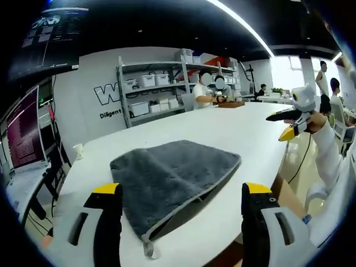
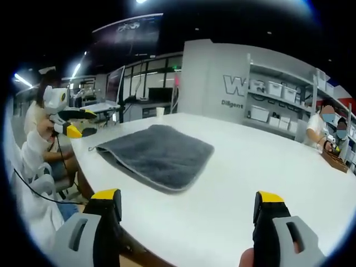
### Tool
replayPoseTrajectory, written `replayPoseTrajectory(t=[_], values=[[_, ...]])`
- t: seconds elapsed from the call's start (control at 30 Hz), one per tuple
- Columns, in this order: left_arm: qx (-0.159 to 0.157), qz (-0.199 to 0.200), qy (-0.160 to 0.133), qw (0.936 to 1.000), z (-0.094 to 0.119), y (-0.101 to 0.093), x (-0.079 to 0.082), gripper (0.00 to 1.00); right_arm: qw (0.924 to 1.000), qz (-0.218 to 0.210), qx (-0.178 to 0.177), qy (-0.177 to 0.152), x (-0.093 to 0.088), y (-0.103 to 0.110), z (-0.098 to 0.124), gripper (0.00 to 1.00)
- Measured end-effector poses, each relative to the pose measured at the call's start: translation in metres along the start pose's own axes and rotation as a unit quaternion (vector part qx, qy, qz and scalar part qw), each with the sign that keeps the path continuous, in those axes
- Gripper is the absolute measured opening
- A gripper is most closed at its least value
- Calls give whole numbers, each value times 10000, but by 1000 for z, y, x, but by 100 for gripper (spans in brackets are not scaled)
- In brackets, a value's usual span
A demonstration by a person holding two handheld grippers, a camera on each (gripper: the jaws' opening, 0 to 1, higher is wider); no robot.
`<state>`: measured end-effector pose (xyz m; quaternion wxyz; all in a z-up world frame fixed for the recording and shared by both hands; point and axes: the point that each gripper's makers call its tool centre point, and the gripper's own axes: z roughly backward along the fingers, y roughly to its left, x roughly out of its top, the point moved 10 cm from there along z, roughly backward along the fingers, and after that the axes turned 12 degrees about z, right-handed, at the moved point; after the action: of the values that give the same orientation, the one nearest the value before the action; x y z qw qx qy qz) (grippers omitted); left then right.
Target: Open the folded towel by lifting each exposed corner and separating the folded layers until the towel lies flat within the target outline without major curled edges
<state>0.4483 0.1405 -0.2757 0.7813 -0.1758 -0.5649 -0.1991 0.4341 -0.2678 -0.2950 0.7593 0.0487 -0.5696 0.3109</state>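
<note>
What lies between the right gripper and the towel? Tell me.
Bare white table and nothing else: in the right gripper view, the right gripper hangs open, short of the grey towel.

Room as I see it from the rig: long white table [image 1: 233,130]; grey wall with large lettering [image 1: 105,93]; metal shelving rack [image 1: 150,89] stocked with white storage bins [image 2: 275,88]; black ceiling carrying a bright light strip [image 1: 239,22]; bright window [image 1: 286,72] at the far end; a monitor [image 1: 25,130] beside the table.
</note>
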Motion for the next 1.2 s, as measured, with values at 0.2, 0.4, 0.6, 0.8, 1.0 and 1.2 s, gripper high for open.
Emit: replayPoseTrajectory(t=[0.2, 0.4, 0.6, 0.8, 1.0, 1.2], values=[[50, -34, 126, 9999, -4, 0, -1, 99, 10000, -52, 18, -32, 0, -1, 0, 99], [4, -138, 186, 9997, -12, -3, 0, 100, 9999, -76, 18, -69, 1, -1, 0, 99], [43, -731, 348, 9967, -32, -16, 2, 100, 9999, -91, 18, -68, 0, -3, 0, 99], [-171, -1104, -85, 9937, -66, -42, 8, 100, 9999, -96, 7, -48, 0, -4, 1, 99], [-422, -1520, -42, 9875, -105, -73, 7, 99, 9998, -161, -89, -75, -2, -9, 5, 99], [-486, -1976, 17, 9791, -138, -102, 5, 99, 9997, -183, -140, -93, -2, -12, 7, 99]])
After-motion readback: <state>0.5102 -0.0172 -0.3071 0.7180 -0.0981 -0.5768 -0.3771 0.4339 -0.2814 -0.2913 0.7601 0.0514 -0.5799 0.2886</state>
